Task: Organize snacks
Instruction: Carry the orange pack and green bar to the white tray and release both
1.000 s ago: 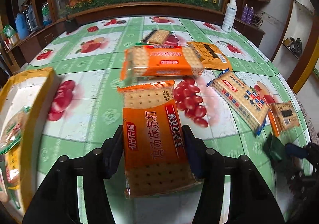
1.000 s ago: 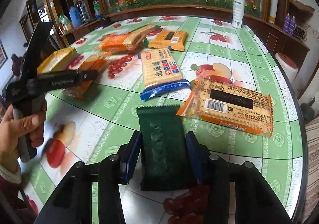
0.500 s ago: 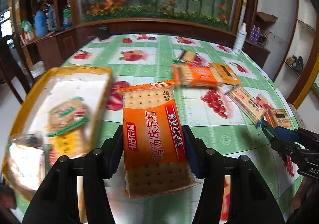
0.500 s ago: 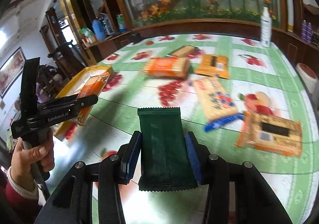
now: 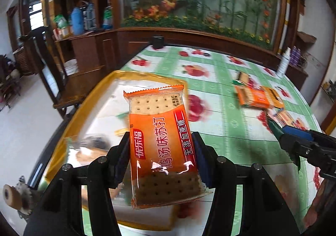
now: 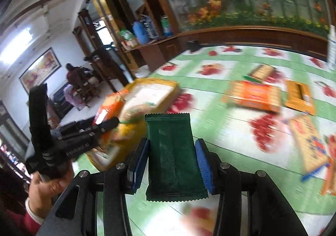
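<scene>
My left gripper (image 5: 160,154) is shut on an orange cracker pack (image 5: 161,143) and holds it above the yellow-rimmed tray (image 5: 98,91) at the table's left end. Blurred snack packs lie in the tray. My right gripper (image 6: 172,152) is shut on a dark green packet (image 6: 173,158), held over the tablecloth just right of the tray (image 6: 168,84). In the right wrist view the left gripper (image 6: 109,124) with its orange pack (image 6: 109,108) hangs over the tray. In the left wrist view the right gripper (image 5: 279,131) enters from the right with the green packet.
Several cracker packs lie on the fruit-print tablecloth: a long orange one (image 6: 254,95), a flat orange one (image 6: 299,94), a small tan one (image 6: 261,71) and a blue-edged one (image 6: 308,141). A wooden cabinet and a chair (image 5: 42,53) stand beyond the table's left edge. A hand (image 6: 45,187) holds the left gripper.
Both grippers have swung left and risen, each keeping its pack. The left one went from over the loose packs to above the tray; the right one came near the tray.
</scene>
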`<state>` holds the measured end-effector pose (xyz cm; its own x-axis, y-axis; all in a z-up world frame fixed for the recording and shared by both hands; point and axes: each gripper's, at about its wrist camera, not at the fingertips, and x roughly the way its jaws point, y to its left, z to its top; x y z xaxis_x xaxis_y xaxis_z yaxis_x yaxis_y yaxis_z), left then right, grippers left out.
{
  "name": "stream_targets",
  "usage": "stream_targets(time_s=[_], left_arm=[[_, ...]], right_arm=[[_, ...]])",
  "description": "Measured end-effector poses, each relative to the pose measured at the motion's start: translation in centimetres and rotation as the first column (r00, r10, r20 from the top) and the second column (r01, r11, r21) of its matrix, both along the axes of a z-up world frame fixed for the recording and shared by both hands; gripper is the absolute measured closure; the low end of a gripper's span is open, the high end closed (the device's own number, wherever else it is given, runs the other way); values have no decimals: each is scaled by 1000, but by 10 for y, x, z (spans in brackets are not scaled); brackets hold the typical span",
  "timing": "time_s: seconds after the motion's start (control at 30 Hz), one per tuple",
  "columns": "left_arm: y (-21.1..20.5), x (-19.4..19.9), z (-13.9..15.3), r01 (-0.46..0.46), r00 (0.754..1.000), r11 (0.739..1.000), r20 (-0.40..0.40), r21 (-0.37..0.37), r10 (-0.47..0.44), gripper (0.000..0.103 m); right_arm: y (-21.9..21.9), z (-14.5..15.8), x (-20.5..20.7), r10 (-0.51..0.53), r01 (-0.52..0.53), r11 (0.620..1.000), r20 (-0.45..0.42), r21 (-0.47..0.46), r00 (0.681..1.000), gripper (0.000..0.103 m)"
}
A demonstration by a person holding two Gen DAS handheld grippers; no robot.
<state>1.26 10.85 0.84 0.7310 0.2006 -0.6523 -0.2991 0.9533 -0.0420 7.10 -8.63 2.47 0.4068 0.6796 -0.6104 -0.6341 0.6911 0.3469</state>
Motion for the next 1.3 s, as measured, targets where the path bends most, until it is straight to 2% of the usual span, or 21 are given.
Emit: stream_targets(time_s=[0.27, 0.6, 0.83, 1.3], left_arm=[[47, -9, -6, -99, 995, 995, -7, -2, 99, 48], [89, -4, -16, -159, 987, 987, -37, -22, 158, 48], [93, 8, -21, -156, 986, 988, -54, -18, 155, 48], [102, 15, -25, -167, 984, 986, -62, -1, 167, 50]], right_arm=[[85, 8, 4, 117, -118, 993, 10, 28, 993, 57], [157, -11, 23, 162, -161, 987, -23, 15, 987, 57], [181, -30, 41, 145, -146, 989, -42, -18, 988, 57], [192, -38, 56, 131, -133, 990, -36, -46, 991, 57]])
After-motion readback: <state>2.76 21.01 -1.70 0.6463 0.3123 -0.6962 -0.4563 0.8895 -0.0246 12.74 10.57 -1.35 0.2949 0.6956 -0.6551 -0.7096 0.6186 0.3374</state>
